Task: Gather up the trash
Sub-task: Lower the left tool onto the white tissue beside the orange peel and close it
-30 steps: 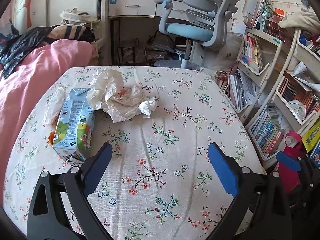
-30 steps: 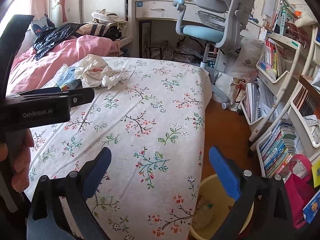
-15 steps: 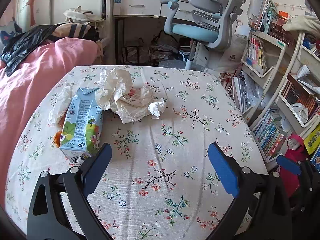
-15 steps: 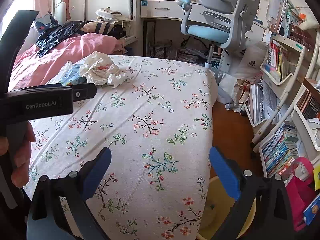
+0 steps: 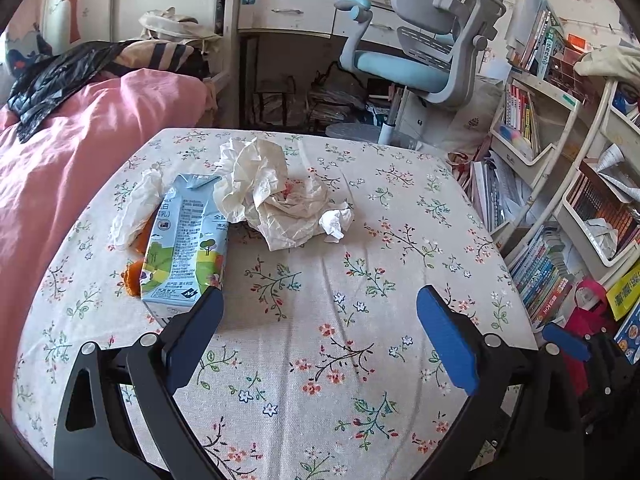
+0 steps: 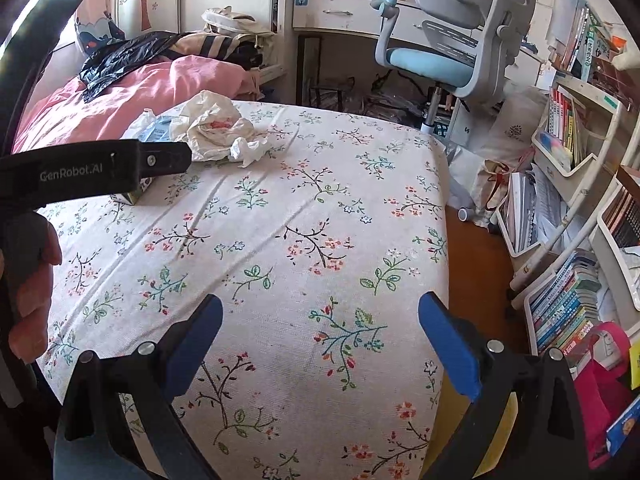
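Note:
On the floral-cloth table (image 5: pixel 400 216) lies a light-blue milk carton (image 5: pixel 184 240) on its side. A big crumpled paper (image 5: pixel 272 196) and a small white tissue ball (image 5: pixel 336 220) sit just right of it, with clear plastic wrap (image 5: pixel 134 204) and orange peel (image 5: pixel 132 276) at its left. My left gripper (image 5: pixel 320 300) is open, its left fingertip at the carton's near end. My right gripper (image 6: pixel 320 308) is open over bare cloth near the table's front right corner. From there the same crumpled paper (image 6: pixel 212 128) lies far off, beyond the left gripper's body (image 6: pixel 100 172).
A pink bed (image 5: pixel 60 160) borders the table on the left. An office chair (image 5: pixel 432 48) and desk stand behind it, with bookshelves (image 5: pixel 560 200) on the right. A yellow bin (image 6: pixel 500 432) sits on the floor below the table's right corner, mostly hidden. A hand (image 6: pixel 32 280) holds the left gripper.
Both grippers have moved forward over the table. The left one has closed in on the milk carton, whose near end now meets its left fingertip. Both stay open.

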{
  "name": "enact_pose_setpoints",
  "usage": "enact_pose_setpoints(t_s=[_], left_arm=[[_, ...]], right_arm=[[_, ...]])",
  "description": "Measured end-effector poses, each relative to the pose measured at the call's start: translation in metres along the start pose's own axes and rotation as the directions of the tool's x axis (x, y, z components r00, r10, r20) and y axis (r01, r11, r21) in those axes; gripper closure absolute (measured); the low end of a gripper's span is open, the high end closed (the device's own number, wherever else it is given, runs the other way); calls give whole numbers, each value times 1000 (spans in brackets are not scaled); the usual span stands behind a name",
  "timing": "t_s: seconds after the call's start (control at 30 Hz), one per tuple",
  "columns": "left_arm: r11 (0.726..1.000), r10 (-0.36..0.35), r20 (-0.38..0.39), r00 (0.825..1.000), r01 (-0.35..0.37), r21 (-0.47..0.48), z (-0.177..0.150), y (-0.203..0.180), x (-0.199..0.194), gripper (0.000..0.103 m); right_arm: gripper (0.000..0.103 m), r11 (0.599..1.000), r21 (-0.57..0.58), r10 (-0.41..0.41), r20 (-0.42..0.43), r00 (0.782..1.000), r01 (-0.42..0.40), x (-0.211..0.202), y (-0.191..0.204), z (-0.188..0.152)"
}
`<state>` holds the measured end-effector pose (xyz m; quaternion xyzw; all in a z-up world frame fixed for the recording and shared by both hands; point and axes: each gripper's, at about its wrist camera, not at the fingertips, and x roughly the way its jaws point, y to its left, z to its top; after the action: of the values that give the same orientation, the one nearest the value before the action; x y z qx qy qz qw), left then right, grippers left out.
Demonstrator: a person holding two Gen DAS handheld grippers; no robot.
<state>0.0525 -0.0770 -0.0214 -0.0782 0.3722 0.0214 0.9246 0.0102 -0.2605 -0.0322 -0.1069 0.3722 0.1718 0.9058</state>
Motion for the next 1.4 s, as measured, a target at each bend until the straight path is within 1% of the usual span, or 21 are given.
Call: enact_pose_setpoints(t_s=[0.27,0.43,0.5,0.63,0.77,0.87,0.93,1.07,1.17,1.3,1.4], left_arm=[[999,25,20,999,-24,-47,8,19,-3,9],[996,51,48,998,-47,-78,13,31,-8,9],[993,75,71,995,-68,-97,17,39,-11,9],[981,143,114,983,-125,-152,28,64,-16,9],[969,177,89,980,-158,-192,39,90,-2,9],[969,171,37,985,-161,-188,43,98,15,9],[971,168,15,986,-163,-174,44,98,23,9],[978,177,-15,984,-177,-107,44,87,34,9],[978,182,-35,983,-185,-92,45,86,42,9],[982,163,-65,984,-168,-85,46,88,52,9],[988,134,-80,988,-139,-71,46,84,59,9]], right_arm=[[9,1000,-5,5,1,1000,-5,1,1,2],[9,1000,-8,10,3,1000,-10,3,3,5],[9,1000,-8,11,4,1000,-11,3,4,6],[9,1000,-11,18,6,1000,-18,5,6,9],[9,999,-16,28,12,1000,-28,6,10,15],[9,999,-23,36,11,999,-35,9,13,17],[9,999,-29,40,6,999,-39,12,14,18],[9,998,-39,53,-5,999,-53,16,18,20],[9,997,-53,63,-3,998,-63,17,22,22],[9,994,-87,71,-5,997,-71,18,33,22],[9,991,-116,70,-11,997,-71,19,39,20]])
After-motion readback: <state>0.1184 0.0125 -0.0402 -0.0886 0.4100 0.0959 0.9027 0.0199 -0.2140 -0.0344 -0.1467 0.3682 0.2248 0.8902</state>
